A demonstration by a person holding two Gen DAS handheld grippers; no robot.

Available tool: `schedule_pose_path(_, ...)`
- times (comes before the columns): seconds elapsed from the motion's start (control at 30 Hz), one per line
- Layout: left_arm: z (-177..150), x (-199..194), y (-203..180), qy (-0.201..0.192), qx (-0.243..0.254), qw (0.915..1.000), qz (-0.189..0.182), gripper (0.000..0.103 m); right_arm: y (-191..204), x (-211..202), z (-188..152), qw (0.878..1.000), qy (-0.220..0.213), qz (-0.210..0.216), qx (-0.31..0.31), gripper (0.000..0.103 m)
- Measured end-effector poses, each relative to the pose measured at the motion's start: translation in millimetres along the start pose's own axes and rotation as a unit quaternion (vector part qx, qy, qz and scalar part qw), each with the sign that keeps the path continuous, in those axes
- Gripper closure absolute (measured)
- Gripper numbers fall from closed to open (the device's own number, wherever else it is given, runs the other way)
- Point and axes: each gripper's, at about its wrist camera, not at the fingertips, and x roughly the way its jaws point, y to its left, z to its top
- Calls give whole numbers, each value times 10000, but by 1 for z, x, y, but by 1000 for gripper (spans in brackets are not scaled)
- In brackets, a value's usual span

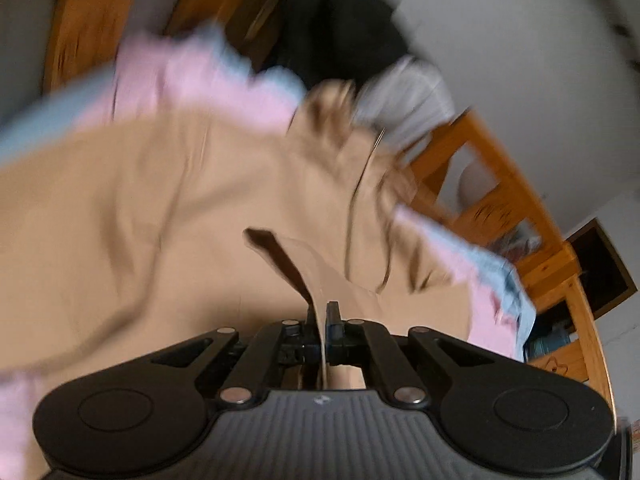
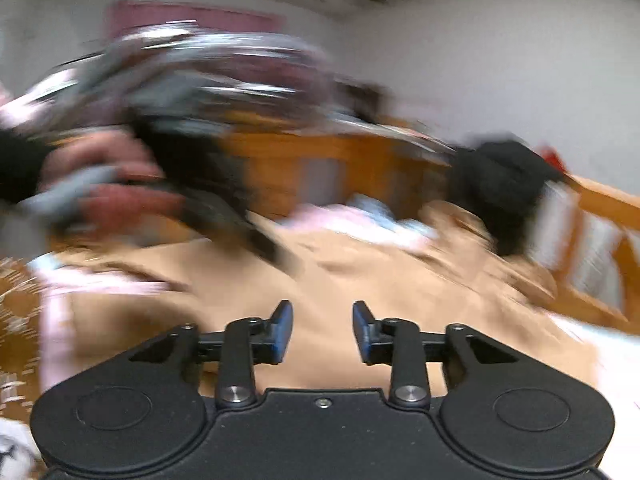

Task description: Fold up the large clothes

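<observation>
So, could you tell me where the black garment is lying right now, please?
In the left wrist view the black garment sits at top centre, beyond the tan garment, against the wooden bed frame.

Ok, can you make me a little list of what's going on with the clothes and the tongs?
garment: tan cloth, spread out, creased
under it: pink and blue bedding
left tongs: shut on a fold of the tan cloth
right tongs: open, nothing between them, over the tan cloth
behind: wooden frame, black clothes
picture: blurry
</observation>
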Motion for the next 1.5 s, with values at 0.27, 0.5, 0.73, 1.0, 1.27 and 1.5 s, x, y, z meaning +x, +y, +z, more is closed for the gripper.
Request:
schedule_pose_path(0.27, 5, -23, -13, -356, 438, 9984, 78, 103, -247, 64, -18, 8921, 1174, -1378, 4140, 54)
schedule_pose_path(0.5, 0, -18, -8, -342, 535, 9980, 32, 103, -317, 128, -44, 7923, 1523, -1013, 5821, 95)
schedule_pose_path(0.73, -12, 24, -23, -396, 596, 9971, -249, 103, -306, 131, 74, 9379, 1149, -2058, 2543, 101)
schedule_pose_path(1.0, -36, 117, -10, 112, 454, 9981, 398, 103, -326, 159, 63, 9432, 1405, -2501, 1675, 61)
schedule_pose_path(1.27, -23, 104, 6, -11, 452, 9972, 601, 103, -320, 83, -33, 9503, 1813, -1062, 2299, 33)
schedule_pose_path(1.5, -28, 92, -4, -279, 489, 9962, 666, 103, -286, 87, -69, 9394, 1792, -1176, 2676, 98)
